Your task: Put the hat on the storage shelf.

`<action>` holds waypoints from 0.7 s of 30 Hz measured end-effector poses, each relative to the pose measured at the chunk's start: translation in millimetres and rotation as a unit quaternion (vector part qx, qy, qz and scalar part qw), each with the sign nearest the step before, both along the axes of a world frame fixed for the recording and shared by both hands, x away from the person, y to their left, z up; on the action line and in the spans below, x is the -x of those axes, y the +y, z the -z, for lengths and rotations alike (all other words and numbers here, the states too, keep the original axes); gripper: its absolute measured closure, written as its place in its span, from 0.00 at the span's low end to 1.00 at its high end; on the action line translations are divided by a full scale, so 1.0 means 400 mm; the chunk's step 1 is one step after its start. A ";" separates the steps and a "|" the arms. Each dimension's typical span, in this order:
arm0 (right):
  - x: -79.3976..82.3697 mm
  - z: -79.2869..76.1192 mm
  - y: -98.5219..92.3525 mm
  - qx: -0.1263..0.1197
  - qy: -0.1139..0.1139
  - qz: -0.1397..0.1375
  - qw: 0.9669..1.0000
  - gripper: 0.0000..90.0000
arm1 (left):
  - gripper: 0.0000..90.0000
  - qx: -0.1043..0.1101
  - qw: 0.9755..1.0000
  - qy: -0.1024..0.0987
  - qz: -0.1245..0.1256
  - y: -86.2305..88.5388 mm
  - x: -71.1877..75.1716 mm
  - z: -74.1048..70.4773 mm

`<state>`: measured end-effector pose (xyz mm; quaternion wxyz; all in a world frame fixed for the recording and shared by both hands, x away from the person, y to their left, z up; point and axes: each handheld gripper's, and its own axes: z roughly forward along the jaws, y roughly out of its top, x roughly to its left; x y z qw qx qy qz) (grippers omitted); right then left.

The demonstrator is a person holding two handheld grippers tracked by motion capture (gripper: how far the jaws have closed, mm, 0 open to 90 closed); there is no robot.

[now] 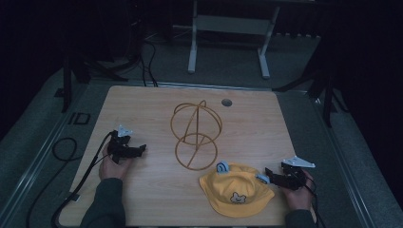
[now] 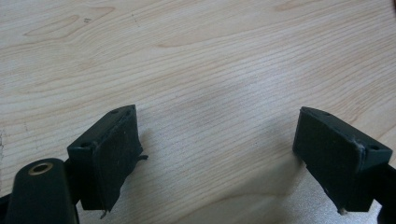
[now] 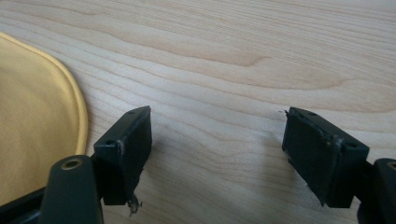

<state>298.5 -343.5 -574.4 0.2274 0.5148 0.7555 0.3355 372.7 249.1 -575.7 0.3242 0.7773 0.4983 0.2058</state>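
A yellow child's hat (image 1: 236, 189) with a small bear face and two blue ears lies flat near the table's front edge, right of centre. Behind it stands a golden wire hat stand (image 1: 196, 134), a sphere of hoops on a ring base. My right gripper (image 1: 270, 176) rests open just right of the hat's brim, its jaws wide apart over bare wood (image 3: 217, 140); the yellow brim (image 3: 37, 116) sits at that view's left. My left gripper (image 1: 139, 149) lies open on the table's left side, with nothing between its jaws (image 2: 217, 140).
The wooden table (image 1: 142, 109) has a round cable hole (image 1: 226, 102) at the back. A black cable (image 1: 81, 180) trails off the left edge. A white desk frame (image 1: 228, 33) stands on the floor beyond.
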 end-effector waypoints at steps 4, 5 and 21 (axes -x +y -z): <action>0.000 0.000 0.000 0.000 0.000 0.000 1.000 0.27 | 0.16 0.000 1.000 0.000 0.000 0.000 0.000 0.000; 0.000 0.000 0.000 0.000 0.000 0.001 1.000 0.27 | 0.16 0.000 1.000 0.000 0.000 0.000 0.000 0.000; -0.015 -0.014 0.003 0.023 0.012 0.005 1.000 0.34 | 0.16 0.000 1.000 0.000 -0.002 0.000 0.001 0.000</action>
